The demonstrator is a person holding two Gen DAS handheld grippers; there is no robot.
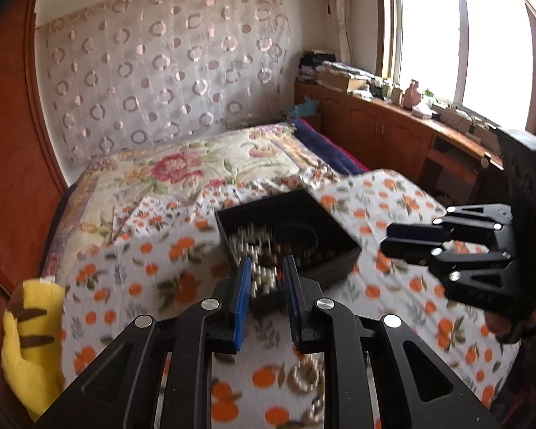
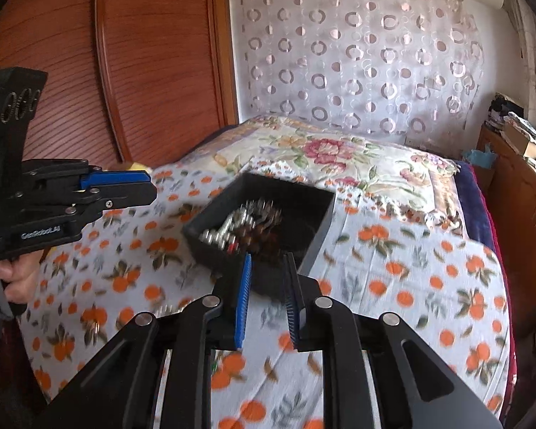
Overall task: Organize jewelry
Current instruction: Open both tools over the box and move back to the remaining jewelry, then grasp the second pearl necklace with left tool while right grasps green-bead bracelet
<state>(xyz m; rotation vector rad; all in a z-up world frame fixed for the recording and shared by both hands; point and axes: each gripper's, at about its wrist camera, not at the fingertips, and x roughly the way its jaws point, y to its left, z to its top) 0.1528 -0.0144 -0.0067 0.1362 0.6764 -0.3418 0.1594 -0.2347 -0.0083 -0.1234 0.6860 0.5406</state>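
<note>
Jewelry [image 1: 264, 250] heaped in black box [image 1: 339, 250] on bed, dead ahead of left tool [image 1: 266, 279], fingers apart, empty; right tool [image 2: 268, 275] likewise parted.

A black square box [image 1: 286, 236] sits open on the orange-print cloth [image 1: 393, 193] near the bed's foot edge. Inside, heaped toward its near corner, lie silvery and dark brown beads [image 2: 239, 228], blurred, probably bracelets.

Bed [image 1: 203, 171] under floral quilt; circle-patterned curtain [image 1: 160, 71] behind; bright window [image 1: 464, 35] above wooden cabinet [image 1: 382, 132]; wooden wardrobe [image 2: 143, 53].
</note>
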